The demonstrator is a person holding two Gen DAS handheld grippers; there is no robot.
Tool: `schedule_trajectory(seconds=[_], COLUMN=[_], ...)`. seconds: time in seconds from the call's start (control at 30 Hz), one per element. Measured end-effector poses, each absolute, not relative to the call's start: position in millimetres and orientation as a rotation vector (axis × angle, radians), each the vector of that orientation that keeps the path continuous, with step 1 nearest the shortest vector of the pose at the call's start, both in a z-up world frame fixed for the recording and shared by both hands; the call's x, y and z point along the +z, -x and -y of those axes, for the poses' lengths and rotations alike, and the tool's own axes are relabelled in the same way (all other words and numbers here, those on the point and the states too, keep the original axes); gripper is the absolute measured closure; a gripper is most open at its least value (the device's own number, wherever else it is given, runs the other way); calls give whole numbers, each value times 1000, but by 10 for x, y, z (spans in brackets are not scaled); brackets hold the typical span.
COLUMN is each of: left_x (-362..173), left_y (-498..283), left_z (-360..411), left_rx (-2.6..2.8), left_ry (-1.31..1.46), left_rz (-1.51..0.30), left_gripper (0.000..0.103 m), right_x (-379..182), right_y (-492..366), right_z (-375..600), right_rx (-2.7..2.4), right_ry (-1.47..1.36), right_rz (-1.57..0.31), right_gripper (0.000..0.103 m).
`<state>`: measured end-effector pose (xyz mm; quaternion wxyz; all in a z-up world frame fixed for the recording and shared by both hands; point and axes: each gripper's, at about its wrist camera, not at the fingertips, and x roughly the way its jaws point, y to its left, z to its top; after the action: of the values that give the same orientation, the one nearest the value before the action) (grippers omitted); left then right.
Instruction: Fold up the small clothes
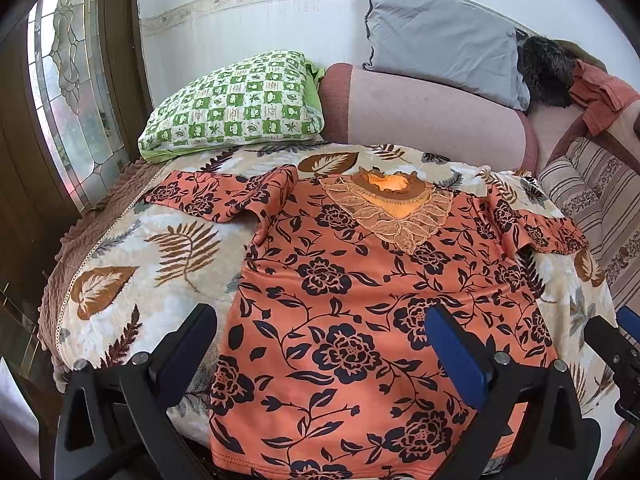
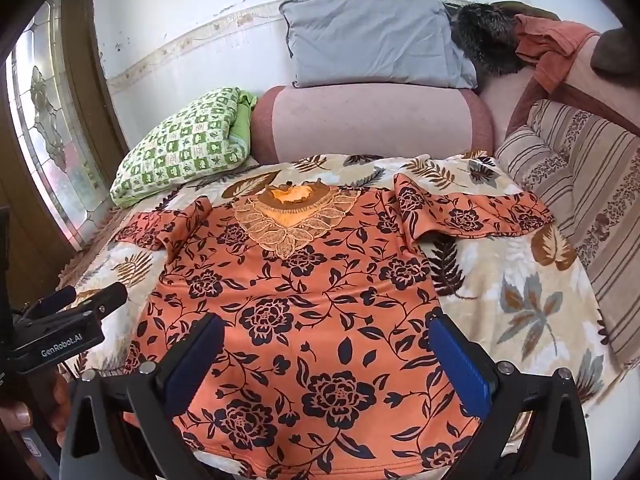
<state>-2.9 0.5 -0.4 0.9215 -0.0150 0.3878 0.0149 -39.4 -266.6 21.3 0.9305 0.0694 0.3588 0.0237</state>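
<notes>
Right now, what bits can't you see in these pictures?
- Shirt hem: cut off by the bottom edge and the jaws, both views.
- Shirt's back: lies face down on the blanket.
- Dark furry thing: half behind the grey pillow; can't tell what it is.

The shirt [image 1: 360, 300] is salmon-orange, printed all over with black roses, leaves and trailing vines; its neckline carries a tan lace bib [image 1: 394, 210] of leaf shapes around a brighter orange inset with a brown collar band. Under it, the blanket [image 1: 132, 264] is cream with brown, rust and grey-blue leaves and ferns, edged on the left by a brown fringed cover [image 1: 76, 240]. At the far left lies a pillow [image 1: 236, 108] checked in green and white with small leaf motifs. The bolster [image 2: 372, 120] is pale pink with darker rose ends, the far pillow [image 2: 376, 40] plain grey. On the right, a cushion [image 2: 580, 168] is beige with brown stripes. Both grippers have black frames and blue pads [image 2: 460, 356].
</notes>
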Motion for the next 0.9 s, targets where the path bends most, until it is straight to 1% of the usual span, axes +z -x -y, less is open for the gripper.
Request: schedule_trajectory(seconds=[0.9], left_x=[-157], left_y=[-80], left_z=[-26], left_rx=[43], left_ry=[22], left_rz=[-814], left_gripper=[0], right_x=[166], right_y=[309], right_z=[2673], right_rx=[46], right_ry=[-155], right_rz=[-735], right_gripper=[0])
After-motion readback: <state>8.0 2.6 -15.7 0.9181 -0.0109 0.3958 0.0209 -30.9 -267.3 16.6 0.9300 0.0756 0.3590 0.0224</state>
